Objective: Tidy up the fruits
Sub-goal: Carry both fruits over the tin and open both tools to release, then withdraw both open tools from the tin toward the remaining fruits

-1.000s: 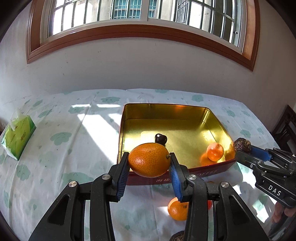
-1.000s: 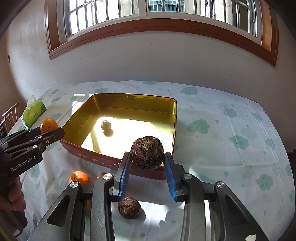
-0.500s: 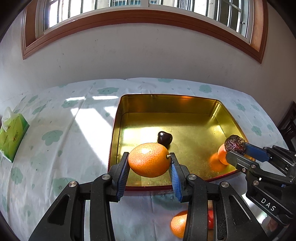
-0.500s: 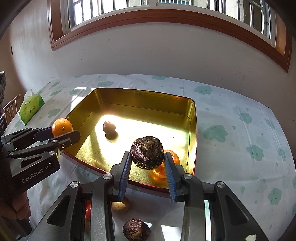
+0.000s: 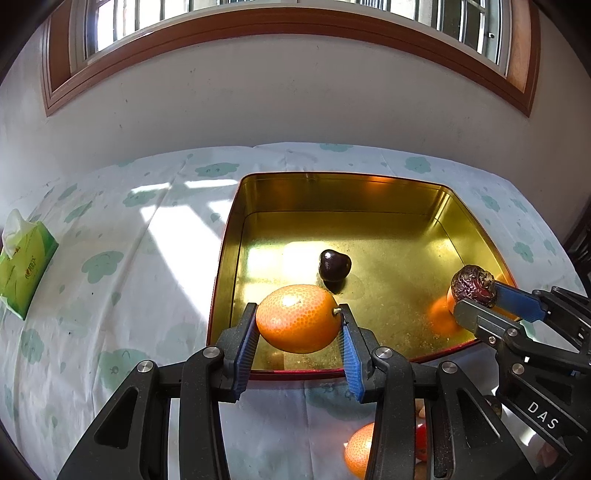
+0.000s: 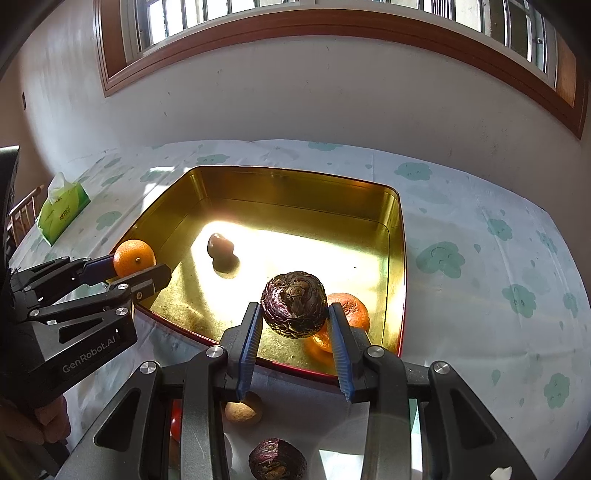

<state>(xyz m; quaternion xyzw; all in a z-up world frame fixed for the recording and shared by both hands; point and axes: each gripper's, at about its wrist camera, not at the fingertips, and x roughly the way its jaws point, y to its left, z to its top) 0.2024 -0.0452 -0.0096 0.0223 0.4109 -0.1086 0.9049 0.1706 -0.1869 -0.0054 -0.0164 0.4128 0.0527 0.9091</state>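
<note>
A table (image 5: 110,258) under a pale cloth printed with green clouds fills the lower half of both views, set against a white wall below a wood-framed window (image 6: 295,22). On the cloth sits a square tin (image 5: 332,192), gold inside with a red outer rim. A green tissue pack (image 5: 22,269) lies well apart from it, near the table's left edge.

The left gripper (image 5: 298,325) is clamped on an orange (image 5: 298,318), its blue pads pressing both sides; the fruit hangs over the tin's near left part, just inside the rim. The right gripper (image 6: 294,315) is clamped likewise on a wrinkled dark purple fruit (image 6: 294,309), held over the tin's near right part. Whether either fruit touches the tin floor I cannot tell.

Inside the tin, a small dark fruit (image 5: 334,264) rests near the middle, and a second orange (image 6: 351,308) lies at the near right, just behind the purple fruit.

On the cloth in front of the tin, outside it, lie a third orange (image 5: 358,454), a second wrinkled purple fruit (image 6: 277,459), a small tan fruit (image 6: 242,408) and a bit of something red (image 6: 176,424), mostly hidden by the gripper frames. A hand (image 6: 40,421) holds the left gripper's handle at the lower left of the right wrist view.
</note>
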